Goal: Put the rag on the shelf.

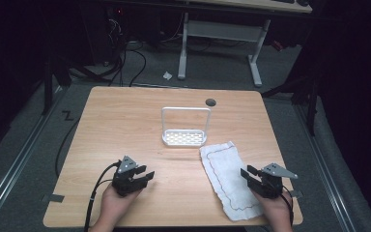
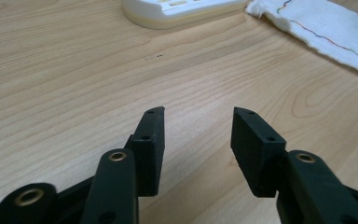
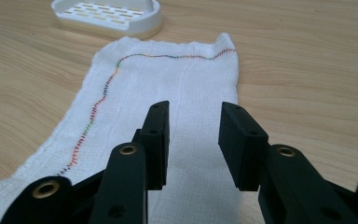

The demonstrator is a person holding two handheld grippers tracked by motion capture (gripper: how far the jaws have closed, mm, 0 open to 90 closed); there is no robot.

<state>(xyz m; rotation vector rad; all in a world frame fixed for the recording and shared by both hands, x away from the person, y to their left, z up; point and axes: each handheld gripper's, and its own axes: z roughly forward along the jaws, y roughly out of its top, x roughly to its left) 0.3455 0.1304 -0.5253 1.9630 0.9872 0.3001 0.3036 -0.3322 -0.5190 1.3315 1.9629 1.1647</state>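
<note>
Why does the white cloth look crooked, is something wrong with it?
Nothing is broken or spilled. The white cloth just lies slanted on the table, with its near end at the table's front edge and its edges a bit wavy. The white rack stands upright.

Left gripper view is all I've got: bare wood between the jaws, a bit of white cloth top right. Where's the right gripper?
Observer: The right gripper sits over the near end of the white cloth, jaws open, nothing between them.
Operator: That white tray at my top edge, is it just a flat dish?
Observer: No. The high view shows a tall white wire loop rising from the slotted tray, like a handle.
Operator: How does the cloth lie?
Observer: Flat, a long strip running from beside the tray toward the person's edge of the table, with a coloured stitch line inside its border.
</note>
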